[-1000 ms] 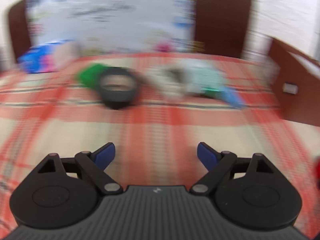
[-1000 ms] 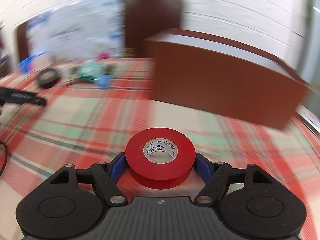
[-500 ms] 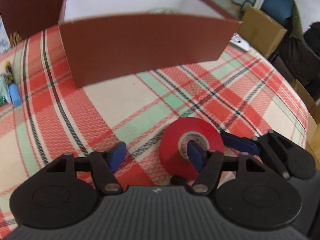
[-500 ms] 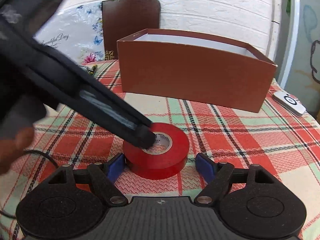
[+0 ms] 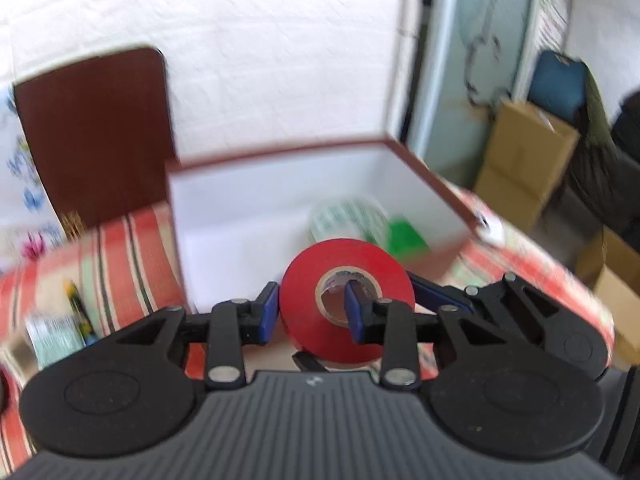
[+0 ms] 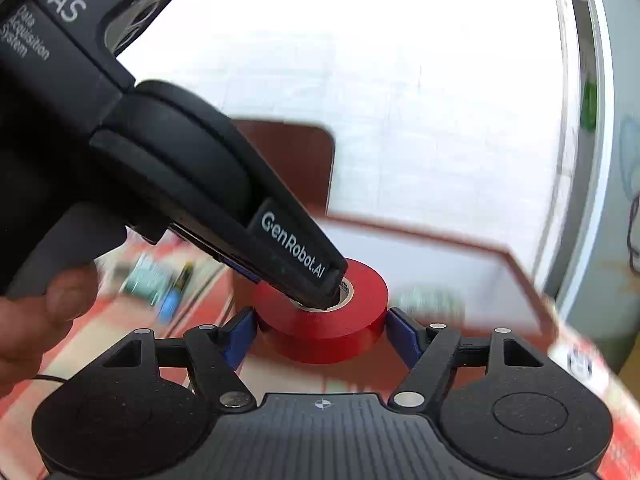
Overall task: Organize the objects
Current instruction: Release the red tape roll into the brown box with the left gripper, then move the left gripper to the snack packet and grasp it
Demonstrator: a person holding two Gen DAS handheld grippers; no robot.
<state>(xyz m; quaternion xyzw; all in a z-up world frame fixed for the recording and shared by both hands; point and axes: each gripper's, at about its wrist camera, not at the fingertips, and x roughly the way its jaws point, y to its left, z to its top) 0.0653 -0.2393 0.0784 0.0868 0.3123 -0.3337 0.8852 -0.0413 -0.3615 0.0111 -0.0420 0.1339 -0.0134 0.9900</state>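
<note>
- Red tape roll (image 5: 346, 300) sits between both pairs of tongs at once, lifted clear of the plaid tabletop (image 5: 132, 248) and just in front of the brown box (image 5: 276, 200).
- Left tongs (image 5: 312, 312) are narrowing on the roll: one blue pad (image 5: 267, 312) lies against its outer rim, the other pad goes into the cardboard core, so the roll's wall is pinched between them.
- Right tongs (image 6: 318, 332) stand wide, their blue pads at either side of the roll's outer rim; whether they press on it I cannot tell, and their gap is drawing in slightly.
- In the right wrist view the left tool's black finger (image 6: 296, 256) crosses from upper left and dips into the roll's hole; a thumb (image 6: 68, 292) shows at the left edge.
- Inside the white-lined box lie a pale tape roll (image 5: 348, 220) and something green (image 5: 406, 236) beside it.
- Blurred small items (image 5: 60, 328) lie on the cloth left of the box.
</note>
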